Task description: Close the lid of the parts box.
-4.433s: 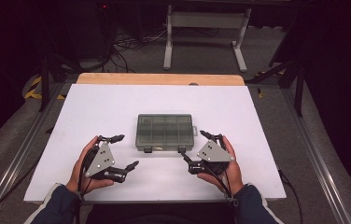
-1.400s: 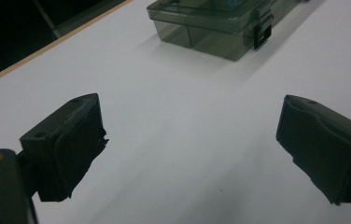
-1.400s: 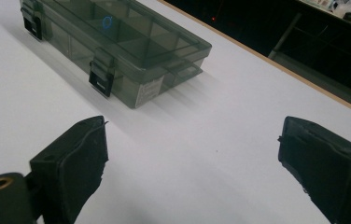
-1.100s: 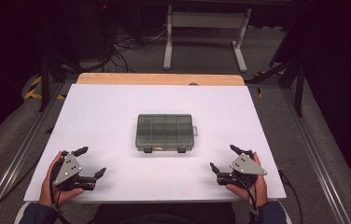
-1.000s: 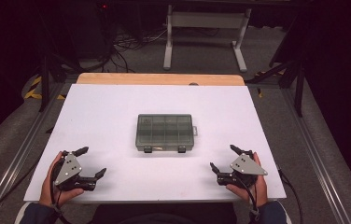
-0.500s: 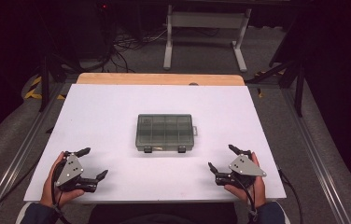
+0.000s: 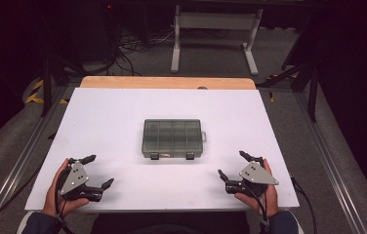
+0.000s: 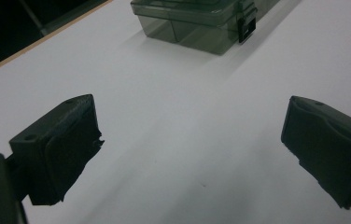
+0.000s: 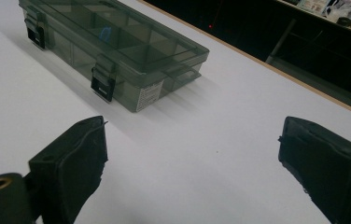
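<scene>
The high view looks forward and down from above the person's side, taking in the whole white counter (image 7: 123, 117). Each gripper view sits low and close to the counter, looking between its own jaws. All three share the compartment box (image 7: 173, 138), at the upper frame in both gripper views.

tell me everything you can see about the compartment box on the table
The compartment box is a flat rectangular case of smoky, see-through plastic, with inner dividers showing through its lid. The lid is shut, and two dark latches sit on the front wall that faces the person. It lies flat near the middle of the white table. Nothing touches it but the table; both grippers are well clear, near the table's front edge.
</scene>
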A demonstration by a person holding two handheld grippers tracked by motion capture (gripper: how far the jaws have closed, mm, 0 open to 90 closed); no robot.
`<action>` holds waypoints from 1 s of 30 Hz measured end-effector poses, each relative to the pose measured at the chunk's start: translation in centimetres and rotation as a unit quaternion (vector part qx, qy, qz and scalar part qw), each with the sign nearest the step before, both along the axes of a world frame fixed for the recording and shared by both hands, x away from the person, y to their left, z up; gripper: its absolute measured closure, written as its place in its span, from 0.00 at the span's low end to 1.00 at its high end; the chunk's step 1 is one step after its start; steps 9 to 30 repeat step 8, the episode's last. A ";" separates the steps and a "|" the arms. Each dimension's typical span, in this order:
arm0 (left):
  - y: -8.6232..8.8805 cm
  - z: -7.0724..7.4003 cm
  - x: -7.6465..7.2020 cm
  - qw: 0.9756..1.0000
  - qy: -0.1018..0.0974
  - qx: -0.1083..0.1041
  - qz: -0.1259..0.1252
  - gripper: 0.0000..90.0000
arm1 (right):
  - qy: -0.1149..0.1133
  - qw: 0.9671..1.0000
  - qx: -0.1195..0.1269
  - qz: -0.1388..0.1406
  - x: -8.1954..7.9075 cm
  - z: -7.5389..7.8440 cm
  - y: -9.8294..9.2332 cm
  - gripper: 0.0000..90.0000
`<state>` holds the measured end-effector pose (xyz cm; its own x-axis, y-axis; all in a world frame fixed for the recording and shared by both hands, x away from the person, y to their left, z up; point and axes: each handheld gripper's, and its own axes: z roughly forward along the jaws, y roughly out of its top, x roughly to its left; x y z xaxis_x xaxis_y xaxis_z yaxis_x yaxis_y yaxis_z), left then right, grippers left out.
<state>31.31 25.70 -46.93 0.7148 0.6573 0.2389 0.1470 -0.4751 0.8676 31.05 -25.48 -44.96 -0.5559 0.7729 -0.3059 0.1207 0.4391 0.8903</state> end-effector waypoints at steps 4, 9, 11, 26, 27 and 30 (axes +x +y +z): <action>0.0 0.0 0.0 1.000 0.001 0.001 0.000 0.06 | -0.001 1.000 0.001 0.000 0.0 0.0 0.0 0.10; 0.0 0.0 0.1 1.000 -0.001 0.000 0.000 0.06 | 0.001 1.000 0.003 -0.002 0.1 -0.1 -0.1 0.10; 0.0 0.0 0.1 1.000 -0.001 0.000 0.000 0.06 | 0.001 1.000 0.003 -0.002 0.1 -0.1 -0.1 0.10; 0.0 0.0 0.1 1.000 -0.001 0.000 0.000 0.06 | 0.001 1.000 0.003 -0.002 0.1 -0.1 -0.1 0.10; 0.0 0.0 0.1 1.000 -0.001 0.000 0.000 0.06 | 0.001 1.000 0.003 -0.002 0.1 -0.1 -0.1 0.10; 0.0 0.0 0.1 1.000 -0.001 0.000 0.000 0.06 | 0.001 1.000 0.003 -0.002 0.1 -0.1 -0.1 0.10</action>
